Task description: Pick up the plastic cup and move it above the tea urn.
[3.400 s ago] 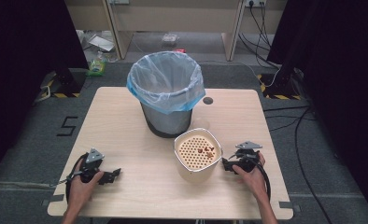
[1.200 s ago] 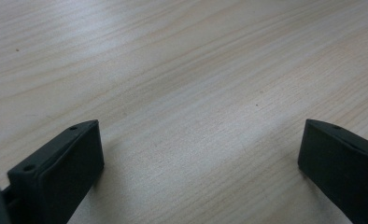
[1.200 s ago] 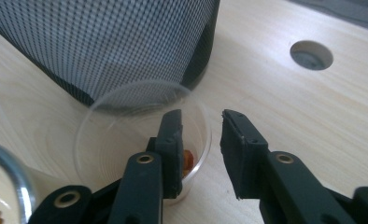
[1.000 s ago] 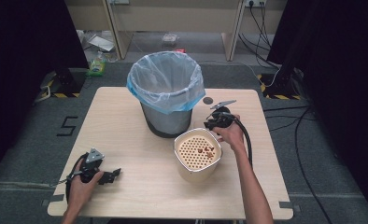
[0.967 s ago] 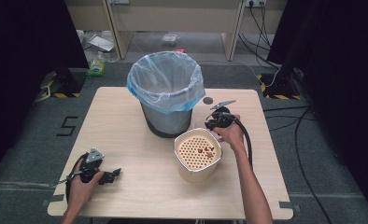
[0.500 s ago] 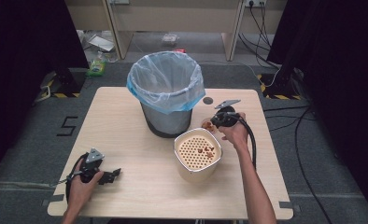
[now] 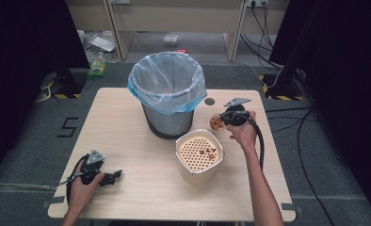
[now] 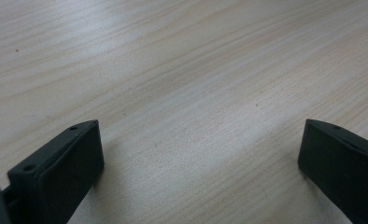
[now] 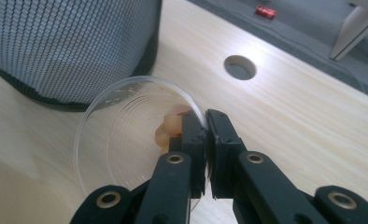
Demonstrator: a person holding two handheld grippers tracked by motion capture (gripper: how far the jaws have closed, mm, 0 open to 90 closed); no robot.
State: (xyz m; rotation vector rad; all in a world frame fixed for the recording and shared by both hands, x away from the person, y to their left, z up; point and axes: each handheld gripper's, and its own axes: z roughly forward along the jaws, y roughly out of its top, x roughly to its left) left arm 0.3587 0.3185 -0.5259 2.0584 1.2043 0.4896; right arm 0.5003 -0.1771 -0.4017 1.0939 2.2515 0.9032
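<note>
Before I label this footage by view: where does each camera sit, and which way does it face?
High view: above the person's side, looking forward and down on the pale wooden table; both forearms enter from below.
Left gripper view: rides the left gripper, looking along its open fingers at bare tabletop.
Right gripper view: rides the right gripper, whose fingers pinch the rim of the clear plastic cup beside the grey mesh bin.
Shared: the high and right gripper views both show cup and bin.
</note>
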